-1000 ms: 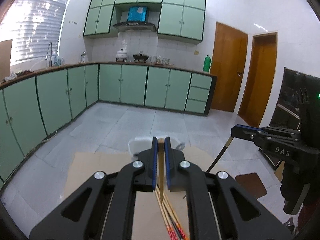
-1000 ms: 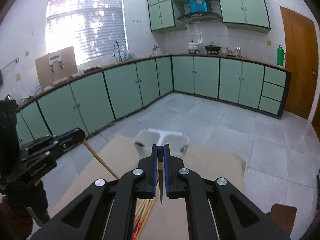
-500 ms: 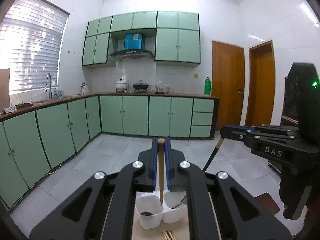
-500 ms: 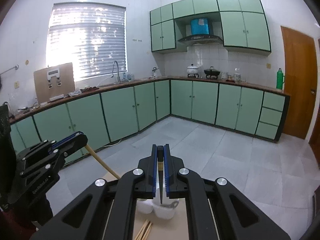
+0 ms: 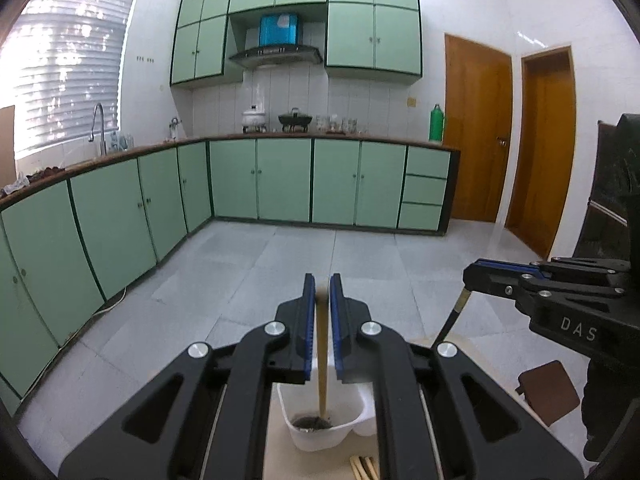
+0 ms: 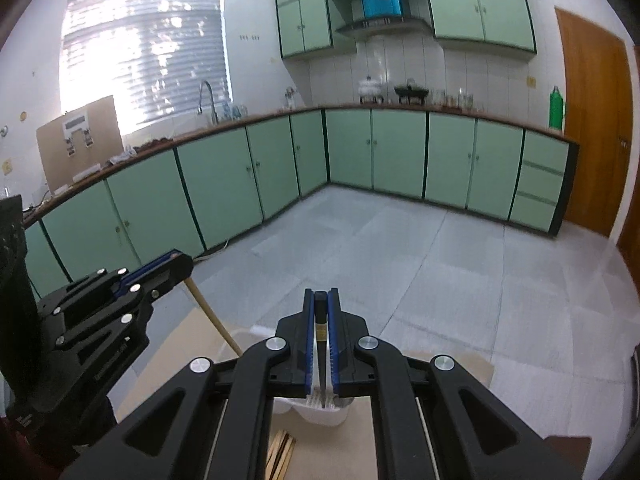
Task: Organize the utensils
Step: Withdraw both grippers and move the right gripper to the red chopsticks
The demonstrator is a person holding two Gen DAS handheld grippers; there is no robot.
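- The wooden chopstick (image 5: 322, 354) hangs between the blue pads of the left gripper (image 5: 322, 284), its lower tip down inside the left compartment of the white holder (image 5: 320, 436), where something dark lies at the bottom.
- The jaws of the left gripper are just starting to open; a thin gap shows on either side of the stick, so the pads no longer seem to press it.
- The right gripper (image 6: 321, 300) is closed tight on a dark-handled utensil (image 6: 320, 332); its thin metal end points down over the holder, and what kind of utensil it is cannot be told.
- From the left wrist view the same gripper comes in from the right, with the utensil slanting down toward the table (image 5: 280, 456).
- The white holder has two compartments and stands on the tan table, close to its far edge.
- A few loose chopsticks (image 5: 364, 466) lie on the table on the near side of the holder, just beside it.
- A small brown stool (image 5: 548, 392) stands on the grey tiled floor to the right of the table.
- Behind, green cabinets (image 5: 280, 178) run under a counter along two walls, with a window at left and two wooden doors (image 5: 476, 128) at right.
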